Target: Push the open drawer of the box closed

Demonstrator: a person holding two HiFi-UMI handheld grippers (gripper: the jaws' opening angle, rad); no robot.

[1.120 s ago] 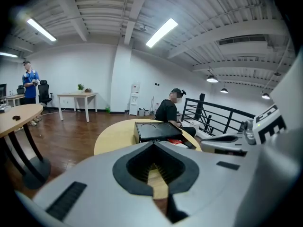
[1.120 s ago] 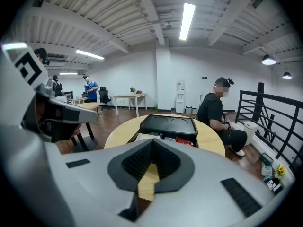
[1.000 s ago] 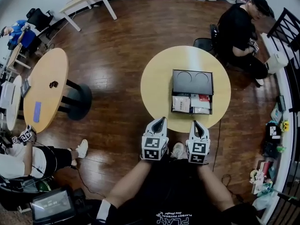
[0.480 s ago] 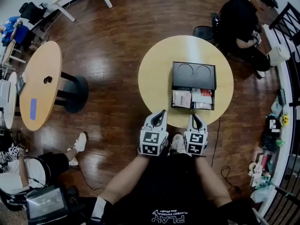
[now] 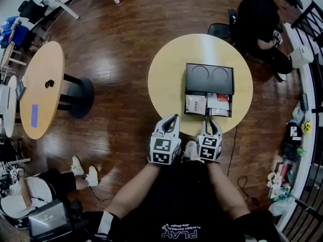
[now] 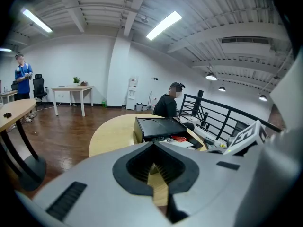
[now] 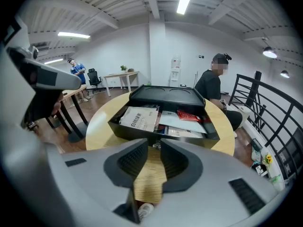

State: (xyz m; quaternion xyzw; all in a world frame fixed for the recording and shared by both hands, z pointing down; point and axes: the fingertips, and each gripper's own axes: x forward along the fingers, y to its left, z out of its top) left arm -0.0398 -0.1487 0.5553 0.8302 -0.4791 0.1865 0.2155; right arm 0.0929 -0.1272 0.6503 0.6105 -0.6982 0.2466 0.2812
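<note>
Black box sits mid-way on round light-wood table. Its drawer is pulled out toward the wearer and still open, with a white printed packet, a red packet and papers inside. Right gripper is over the near table edge, tips just short of the drawer front, not touching. Its jaws have just been opening and stand apart with nothing between them, only tabletop showing through the gap. Left gripper is beside it, left of the drawer and apart from the box, jaw tips together and empty. Person in black is seated at the far side of the table.
</note>
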